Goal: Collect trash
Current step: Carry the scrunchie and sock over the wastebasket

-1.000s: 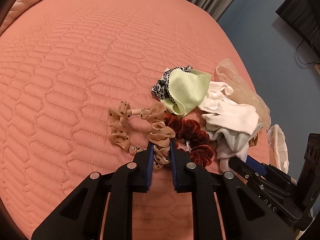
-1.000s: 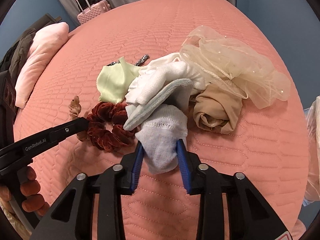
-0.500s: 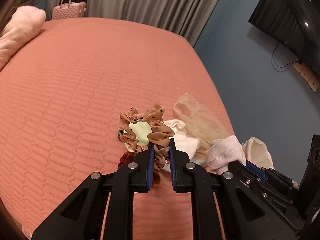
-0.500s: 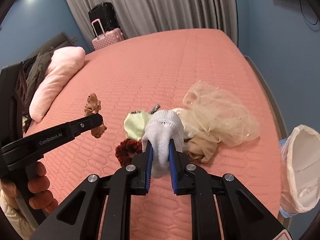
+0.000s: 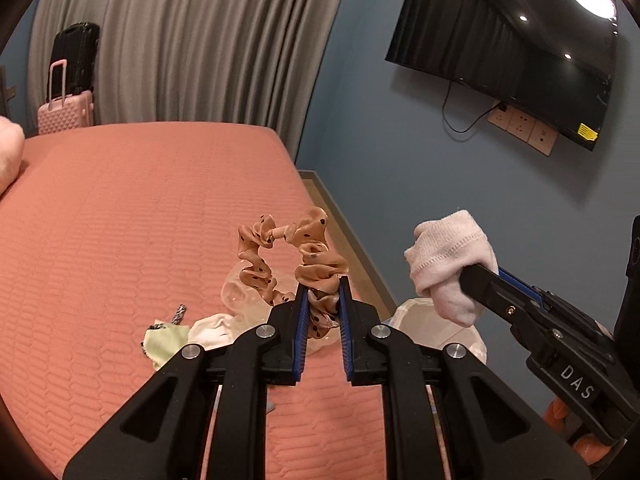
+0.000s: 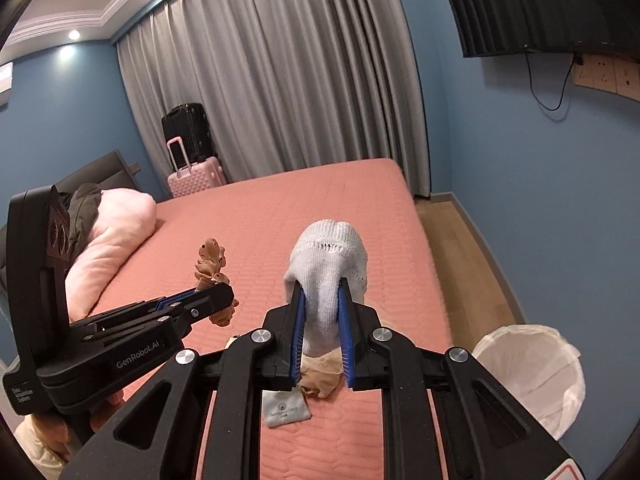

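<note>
Left gripper (image 5: 323, 316) clamped on spotted scrunchie (image 5: 294, 258); right gripper (image 6: 322, 322) clenched on white sock (image 6: 328, 268), both aloft. Bin (image 6: 532, 364) below, rightward (nothing dropped yet). Under the tongs: green cloth (image 5: 166, 340), tan stocking (image 6: 322, 384).

left wrist: high, slanting down | right wrist: same | shared: bed (image 5: 120, 216), bin (image 6: 532, 372)
</note>
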Available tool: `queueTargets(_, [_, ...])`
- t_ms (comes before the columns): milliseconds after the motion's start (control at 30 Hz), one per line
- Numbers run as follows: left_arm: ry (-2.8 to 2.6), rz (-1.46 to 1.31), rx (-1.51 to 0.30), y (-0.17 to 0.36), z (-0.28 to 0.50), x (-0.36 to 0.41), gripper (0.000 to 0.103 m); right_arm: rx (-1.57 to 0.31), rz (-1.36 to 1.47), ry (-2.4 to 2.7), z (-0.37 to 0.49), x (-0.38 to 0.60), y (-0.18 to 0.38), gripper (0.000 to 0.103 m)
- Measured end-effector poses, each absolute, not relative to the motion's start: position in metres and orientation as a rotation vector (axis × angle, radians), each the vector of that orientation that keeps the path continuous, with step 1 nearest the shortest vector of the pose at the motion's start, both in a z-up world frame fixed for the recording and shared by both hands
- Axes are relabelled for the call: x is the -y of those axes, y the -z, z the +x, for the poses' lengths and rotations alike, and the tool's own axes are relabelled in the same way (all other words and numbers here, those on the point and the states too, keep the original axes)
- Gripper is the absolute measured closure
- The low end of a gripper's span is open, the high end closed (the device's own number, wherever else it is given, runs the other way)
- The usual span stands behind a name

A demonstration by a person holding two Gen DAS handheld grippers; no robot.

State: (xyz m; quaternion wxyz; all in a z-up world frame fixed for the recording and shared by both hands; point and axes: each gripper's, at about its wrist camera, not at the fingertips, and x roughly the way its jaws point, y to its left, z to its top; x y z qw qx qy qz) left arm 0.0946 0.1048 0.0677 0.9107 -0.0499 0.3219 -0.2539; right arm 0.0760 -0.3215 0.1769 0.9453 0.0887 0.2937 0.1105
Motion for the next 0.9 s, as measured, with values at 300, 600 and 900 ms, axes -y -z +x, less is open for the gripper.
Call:
queueTargets(300, [0.646,-0.025,-0.604,-0.093,0.081,-0.039,0.089,-0.524,0.205,-0.112,0.052,0.389,-0.206,0.088])
queueTargets(600, [0.737,0.056,-0.591,-0.097,0.056,0.011,0.089,-0.498,0.225,-0.015,0.033,0.439,-0.213,0.088])
queueTargets(900, [0.811,0.126,-0.587,-0.092,0.044,0.061,0.089,-0.504,0.243,0.065,0.022,0.484,-0.203,0.088])
